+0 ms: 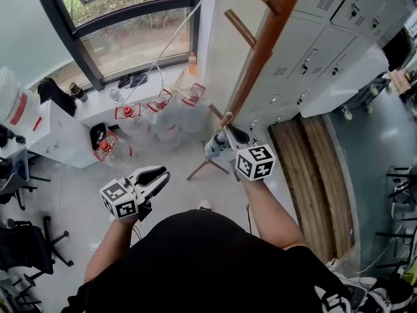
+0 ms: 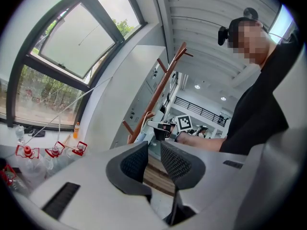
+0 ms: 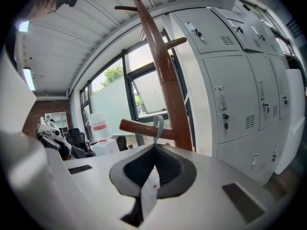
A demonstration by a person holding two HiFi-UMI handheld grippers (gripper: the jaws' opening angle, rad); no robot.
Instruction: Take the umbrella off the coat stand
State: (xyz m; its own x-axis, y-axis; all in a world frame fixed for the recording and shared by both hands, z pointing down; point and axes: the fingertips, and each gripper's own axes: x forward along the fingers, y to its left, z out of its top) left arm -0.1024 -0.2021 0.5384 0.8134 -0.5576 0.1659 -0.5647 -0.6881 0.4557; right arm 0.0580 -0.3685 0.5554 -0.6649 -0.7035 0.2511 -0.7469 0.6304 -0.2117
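A tall wooden coat stand (image 1: 260, 51) leans through the head view beside the lockers. The small grey folded umbrella (image 1: 214, 147) hangs close to the stand's lower peg (image 1: 226, 117). My right gripper (image 1: 225, 136) is at that peg. In the right gripper view its jaws (image 3: 154, 146) are shut on the umbrella's grey strap (image 3: 157, 125), which loops over the peg (image 3: 141, 128); a white tag hangs between the jaws. My left gripper (image 1: 156, 177) is lower left, away from the stand, open and empty (image 2: 153, 155).
Grey lockers (image 1: 326, 44) stand right behind the stand. Several big water bottles with red handles (image 1: 159, 103) crowd the floor under the window. The stand's feet (image 1: 205, 168) spread below my grippers. A white cabinet (image 1: 62, 135) and office chairs (image 1: 26, 240) are at the left.
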